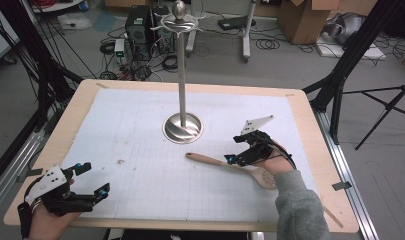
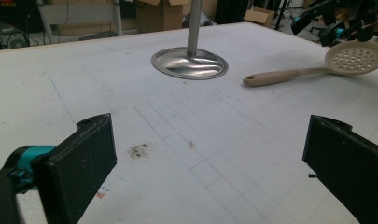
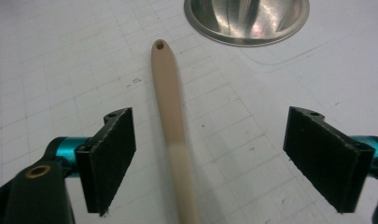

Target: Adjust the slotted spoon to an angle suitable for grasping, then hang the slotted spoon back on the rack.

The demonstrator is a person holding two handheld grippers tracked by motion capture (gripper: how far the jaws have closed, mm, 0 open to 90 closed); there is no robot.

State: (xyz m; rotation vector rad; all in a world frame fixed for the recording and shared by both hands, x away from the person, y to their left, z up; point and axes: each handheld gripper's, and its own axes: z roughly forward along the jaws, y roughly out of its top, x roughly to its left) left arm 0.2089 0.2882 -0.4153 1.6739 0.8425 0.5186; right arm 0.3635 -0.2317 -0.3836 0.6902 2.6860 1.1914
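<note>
A beige wooden slotted spoon (image 1: pixel 225 164) lies on the white grid mat, its handle pointing toward the metal stand (image 1: pixel 182 127) and its perforated head (image 2: pixel 354 57) nearest the person's right hand. My right gripper (image 1: pixel 236 149) hovers open over the spoon. In the right gripper view the handle (image 3: pixel 170 102) runs up between the two wide-apart jaws of my right gripper (image 3: pixel 210 154), touching neither. My left gripper (image 1: pixel 93 179) stands open near the front left corner of the mat, far from the spoon (image 2: pixel 289 74), with nothing between the jaws of that gripper (image 2: pixel 210 163).
The stand's round base (image 2: pixel 190 63) sits mid-table with a tall pole rising to a hook ring (image 1: pixel 179 21). A small dark smudge (image 1: pixel 121 161) marks the mat. A white grid mat (image 1: pixel 130 115) covers the wooden table. Cables, boxes and tripods stand on the floor beyond.
</note>
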